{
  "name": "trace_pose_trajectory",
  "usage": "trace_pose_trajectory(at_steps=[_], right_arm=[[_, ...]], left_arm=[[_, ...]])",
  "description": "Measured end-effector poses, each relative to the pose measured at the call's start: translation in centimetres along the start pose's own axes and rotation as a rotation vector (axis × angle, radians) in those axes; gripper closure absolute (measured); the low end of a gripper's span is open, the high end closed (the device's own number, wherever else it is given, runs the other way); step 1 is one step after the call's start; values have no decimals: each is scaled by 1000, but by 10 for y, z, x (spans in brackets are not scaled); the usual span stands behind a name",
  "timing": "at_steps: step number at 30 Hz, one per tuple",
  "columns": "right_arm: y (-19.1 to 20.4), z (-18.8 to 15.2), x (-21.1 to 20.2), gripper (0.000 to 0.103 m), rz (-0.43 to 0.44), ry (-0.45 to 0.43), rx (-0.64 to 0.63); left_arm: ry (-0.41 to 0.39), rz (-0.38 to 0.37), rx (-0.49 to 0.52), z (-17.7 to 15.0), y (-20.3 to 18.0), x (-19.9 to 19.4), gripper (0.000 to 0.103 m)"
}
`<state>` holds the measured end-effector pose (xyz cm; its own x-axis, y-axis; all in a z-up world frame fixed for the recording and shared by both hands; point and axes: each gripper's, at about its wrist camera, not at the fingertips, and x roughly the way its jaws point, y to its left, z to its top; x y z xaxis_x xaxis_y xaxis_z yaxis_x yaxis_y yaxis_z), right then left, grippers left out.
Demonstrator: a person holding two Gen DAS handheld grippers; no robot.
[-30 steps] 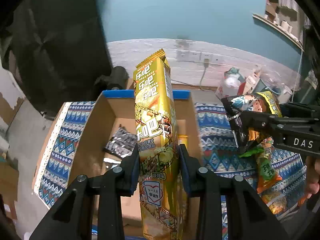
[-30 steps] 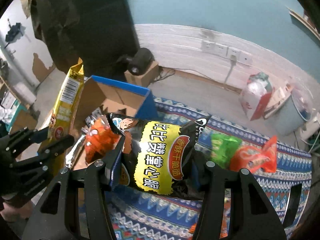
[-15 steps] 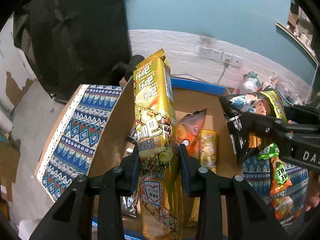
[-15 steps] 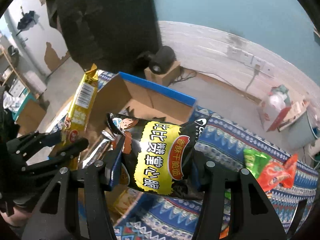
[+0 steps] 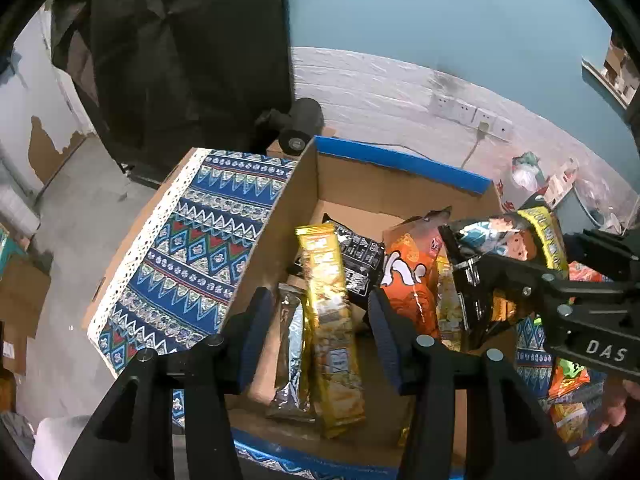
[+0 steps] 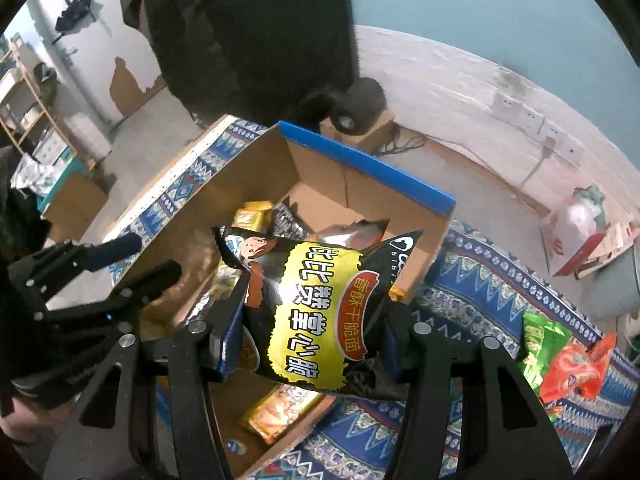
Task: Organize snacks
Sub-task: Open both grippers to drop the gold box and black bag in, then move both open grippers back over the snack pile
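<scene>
An open cardboard box (image 5: pixel 280 216) with a blue rim stands on a patterned cloth. The long gold snack pack (image 5: pixel 332 320) lies inside it, free of my fingers. My left gripper (image 5: pixel 318 332) is open just above the pack. Beside it lie an orange bag (image 5: pixel 412 276), a black packet (image 5: pixel 356 256) and a silver packet (image 5: pixel 290 344). My right gripper (image 6: pixel 316 340) is shut on a black and yellow noodle bag (image 6: pixel 316 304) and holds it over the box (image 6: pixel 352 172). The right gripper also shows in the left wrist view (image 5: pixel 520 280).
The patterned cloth (image 6: pixel 472 288) covers the table. A green packet (image 6: pixel 540 344) and a red-orange packet (image 6: pixel 576 368) lie on it right of the box. A black roller-like object (image 5: pixel 296 120) sits behind the box. Wall sockets (image 5: pixel 468 112) are on the far wall.
My left gripper has opened and dropped the gold pack, which now lies in the box. My right gripper has carried the noodle bag leftward over the box.
</scene>
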<state>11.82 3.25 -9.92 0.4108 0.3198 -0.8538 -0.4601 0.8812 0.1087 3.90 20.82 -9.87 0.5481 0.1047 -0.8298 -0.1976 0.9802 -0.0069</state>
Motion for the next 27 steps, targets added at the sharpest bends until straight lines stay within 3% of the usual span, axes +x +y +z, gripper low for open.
trace_pose_trajectory(at_steps=[4, 8, 15, 27], right_arm=[[5, 2, 4, 45, 14, 7, -20], [9, 1, 4, 30, 21, 4, -33], [3, 1, -11, 25, 10, -19, -16], [-45, -31, -42, 22, -72, 14, 65]], left_arm=[[-6, 2, -7, 0, 3, -6, 51], [-14, -1, -2, 0, 2, -11, 49], [-19, -6, 18, -2, -6, -15, 42], [8, -116, 120, -7, -64, -23, 32]])
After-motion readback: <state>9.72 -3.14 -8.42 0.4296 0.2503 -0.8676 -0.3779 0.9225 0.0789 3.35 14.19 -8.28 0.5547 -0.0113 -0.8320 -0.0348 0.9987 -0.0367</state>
